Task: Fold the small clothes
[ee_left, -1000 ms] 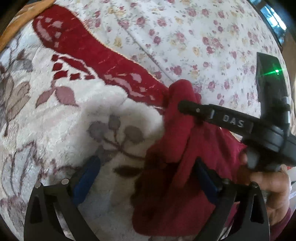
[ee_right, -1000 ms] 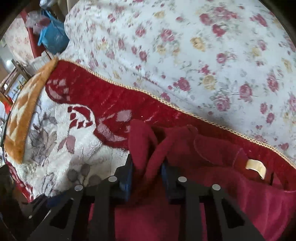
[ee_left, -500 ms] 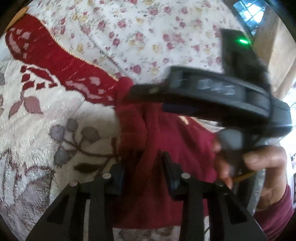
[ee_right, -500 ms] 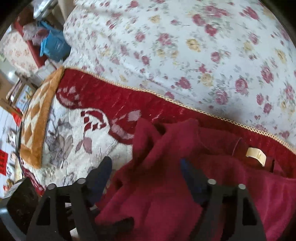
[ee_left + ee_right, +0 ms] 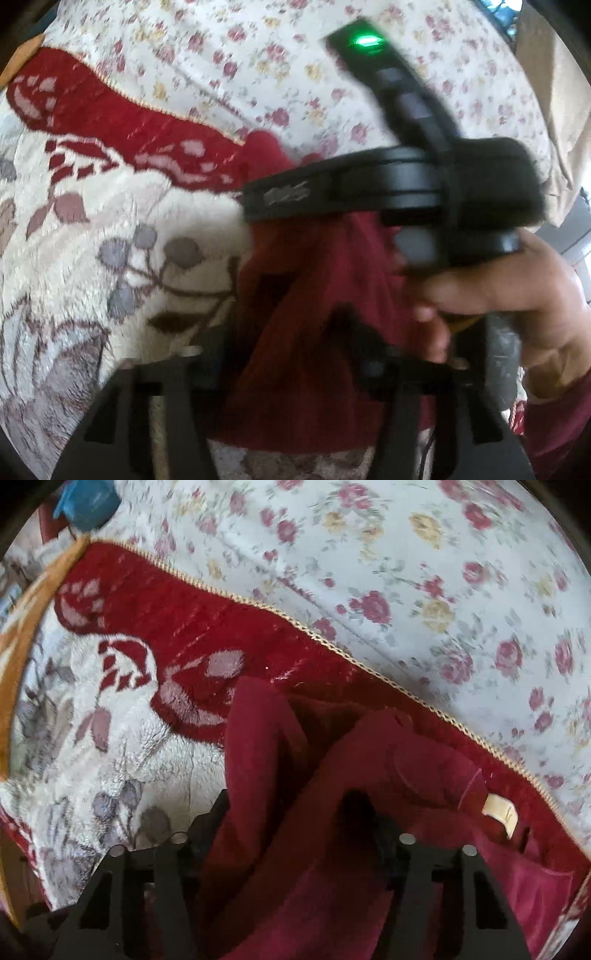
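A dark red fleece garment (image 5: pixel 303 295) lies bunched on a plush blanket. In the blurred left wrist view my left gripper (image 5: pixel 280 343) straddles a ridge of it; its jaws are opening and the pads look clear of the cloth. The right gripper's black frame (image 5: pixel 461 184) crosses just above the garment, held by a hand (image 5: pixel 517 295). In the right wrist view my right gripper (image 5: pixel 288 812) sits over a raised fold of the garment (image 5: pixel 332 886); its jaws are closing with the fold between them, not pinched. A cream label (image 5: pixel 500 810) shows at the right.
The blanket (image 5: pixel 110 738) is white plush with grey leaves and a red border (image 5: pixel 129 122). Beyond it spreads a floral bedsheet (image 5: pixel 443 554). A blue bag (image 5: pixel 85 498) lies past the bed's far left corner. An orange trim (image 5: pixel 14 657) runs along the blanket's left edge.
The left jaws went from wide to shut on the garment, then parted again. The right jaws let go of their fold, spread wide, then narrowed and dropped closer to the cloth.
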A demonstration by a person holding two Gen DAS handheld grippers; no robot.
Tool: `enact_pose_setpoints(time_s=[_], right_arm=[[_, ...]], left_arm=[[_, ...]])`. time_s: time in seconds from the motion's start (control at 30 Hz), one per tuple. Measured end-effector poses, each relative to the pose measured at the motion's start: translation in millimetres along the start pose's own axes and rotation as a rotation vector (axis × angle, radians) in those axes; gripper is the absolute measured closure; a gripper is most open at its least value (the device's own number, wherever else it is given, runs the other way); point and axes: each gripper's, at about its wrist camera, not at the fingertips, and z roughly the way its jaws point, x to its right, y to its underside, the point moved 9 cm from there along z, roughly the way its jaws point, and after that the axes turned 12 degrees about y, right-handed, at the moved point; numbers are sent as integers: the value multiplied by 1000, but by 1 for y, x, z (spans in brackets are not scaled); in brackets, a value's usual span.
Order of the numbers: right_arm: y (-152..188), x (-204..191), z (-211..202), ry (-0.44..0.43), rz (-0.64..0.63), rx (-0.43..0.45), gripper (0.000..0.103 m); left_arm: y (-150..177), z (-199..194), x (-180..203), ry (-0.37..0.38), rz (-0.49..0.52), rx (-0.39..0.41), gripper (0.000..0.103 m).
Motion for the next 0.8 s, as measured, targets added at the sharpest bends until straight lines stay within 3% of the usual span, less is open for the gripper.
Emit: enact_pose_setpoints(time_s=[0.33,0.67,0.73,0.8], right_arm=[[2,6,-3,-13,24,-14,36],[-1,10,1,-3,41,-9,28],[-1,6,2,7,39,-11,29],[-1,4,-2,-1,34,-3,39]], left_arm=[[0,4,-8,-53,7,5,31],[-4,9,-14,-58,-1,3,29],[-6,10,-15,-55,-4,3,28],[-7,12,-15,-53,-6,3,27]])
